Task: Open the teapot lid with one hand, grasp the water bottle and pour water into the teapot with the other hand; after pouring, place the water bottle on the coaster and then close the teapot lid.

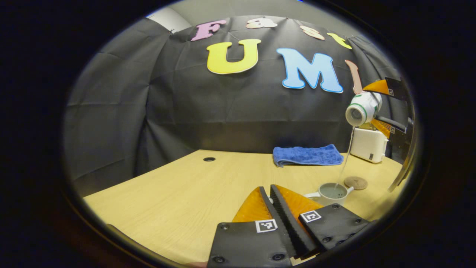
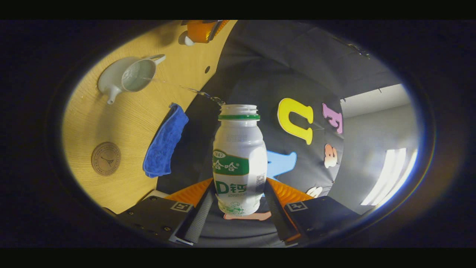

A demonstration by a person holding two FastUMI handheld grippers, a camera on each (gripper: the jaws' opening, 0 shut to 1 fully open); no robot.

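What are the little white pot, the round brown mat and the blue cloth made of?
The small white teapot looks like glazed ceramic: smooth, with a soft sheen. The round brown coaster looks like cork or wood, matte with a stamped mark. The folded blue towel looks like fluffy terry or microfibre fabric.

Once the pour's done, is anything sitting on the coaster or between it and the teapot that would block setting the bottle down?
Nothing visible. The coaster lies bare on the table, just beyond the open teapot. The blue cloth lies off to one side, apart from it. The right gripper holds the bottle tilted, pouring.
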